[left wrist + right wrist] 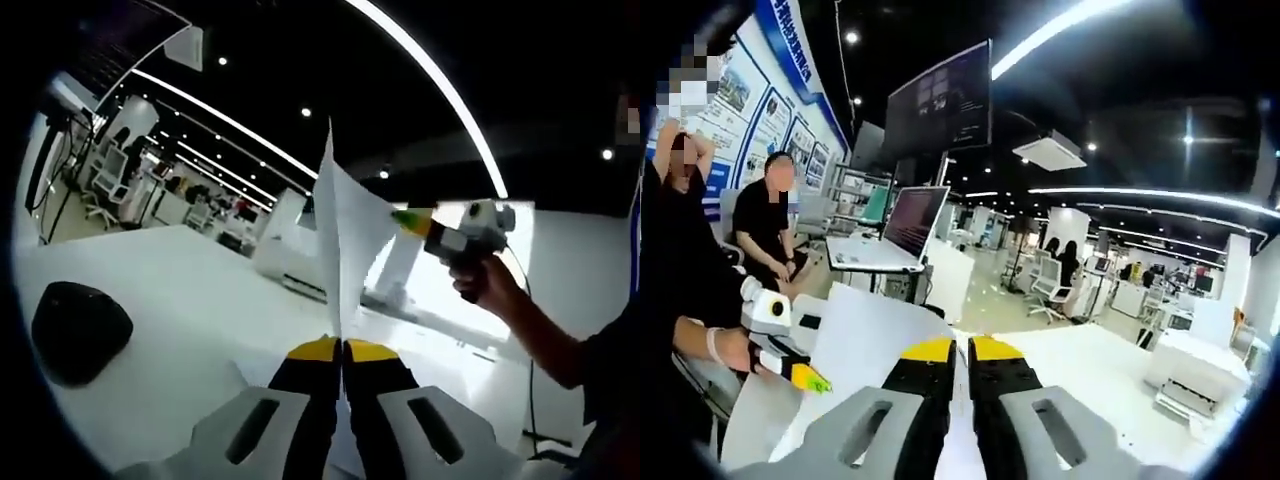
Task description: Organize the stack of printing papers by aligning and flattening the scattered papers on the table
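White papers pinched upright above tabletop, clamped between left gripper jaws and right gripper jaws; black mouse near tabletop's left edge

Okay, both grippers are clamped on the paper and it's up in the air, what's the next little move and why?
Probably lower the paper stack edge-down onto the white table and tap it square. The left gripper and the right gripper are both shut on the sheets, which stand upright above the table and fan apart at the top, so they aren't aligned yet.
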### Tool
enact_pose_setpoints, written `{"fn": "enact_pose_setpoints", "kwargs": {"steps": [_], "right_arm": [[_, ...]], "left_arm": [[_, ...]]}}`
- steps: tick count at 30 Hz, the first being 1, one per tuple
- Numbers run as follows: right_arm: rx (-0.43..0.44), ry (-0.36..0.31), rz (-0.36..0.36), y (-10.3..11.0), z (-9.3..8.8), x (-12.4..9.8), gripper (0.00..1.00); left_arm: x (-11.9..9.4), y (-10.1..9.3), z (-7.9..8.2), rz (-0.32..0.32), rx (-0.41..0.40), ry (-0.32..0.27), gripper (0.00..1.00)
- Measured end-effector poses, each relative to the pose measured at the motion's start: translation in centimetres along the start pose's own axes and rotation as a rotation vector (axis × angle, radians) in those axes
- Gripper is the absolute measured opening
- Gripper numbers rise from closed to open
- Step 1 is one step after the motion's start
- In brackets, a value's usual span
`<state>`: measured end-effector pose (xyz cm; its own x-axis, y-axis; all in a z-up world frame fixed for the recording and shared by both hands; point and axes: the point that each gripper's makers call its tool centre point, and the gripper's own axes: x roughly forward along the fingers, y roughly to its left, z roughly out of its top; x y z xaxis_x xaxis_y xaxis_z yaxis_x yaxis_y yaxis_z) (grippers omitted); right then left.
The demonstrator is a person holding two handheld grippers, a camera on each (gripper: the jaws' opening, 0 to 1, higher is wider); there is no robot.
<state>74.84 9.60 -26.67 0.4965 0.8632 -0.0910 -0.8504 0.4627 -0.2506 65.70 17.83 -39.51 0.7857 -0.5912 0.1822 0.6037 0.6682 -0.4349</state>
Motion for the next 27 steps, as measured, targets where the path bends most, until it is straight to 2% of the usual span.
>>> {"fn": "enact_pose_setpoints", "kwargs": {"steps": [5,9,13,16,18,24,26,27], "right_arm": [[0.028,0.011,-0.033,-1.4,-0.9,-0.4,0.09],[0.036,0.022,-0.036,-1.2,-1.3,-0.5,0.09],[0.021,0.047,-0.054,-1.9,-2.2,-0.4,0.13],[0.034,0.06,-0.078,-2.6,-2.8,-0.4,0.2],[0.041,0.067,-0.074,-2.6,-3.2,-0.6,0.2],[0.066,0.11,-0.117,-3.4,-6.1,-2.8,0.2],[0.08,0.113,-0.137,-4.4,-7.1,-3.7,0.19],[0.092,0.115,-0.15,-4.1,-7.6,-4.2,0.2]], "left_arm": [[0.0,-0.1,-0.1,-0.002,0.003,0.003,0.06],[0.0,-0.1,-0.1,-0.002,0.003,0.004,0.06],[0.0,-0.2,-0.1,-0.003,0.007,0.003,0.06],[0.0,-0.1,-0.1,-0.001,0.004,0.003,0.06],[0.0,-0.1,-0.1,0.0,0.004,0.002,0.06],[0.0,0.0,-0.1,0.001,0.002,0.001,0.06],[0.0,-0.1,-0.1,0.0,0.003,0.002,0.06],[0.0,-0.1,-0.1,0.0,0.004,0.002,0.06]]}}
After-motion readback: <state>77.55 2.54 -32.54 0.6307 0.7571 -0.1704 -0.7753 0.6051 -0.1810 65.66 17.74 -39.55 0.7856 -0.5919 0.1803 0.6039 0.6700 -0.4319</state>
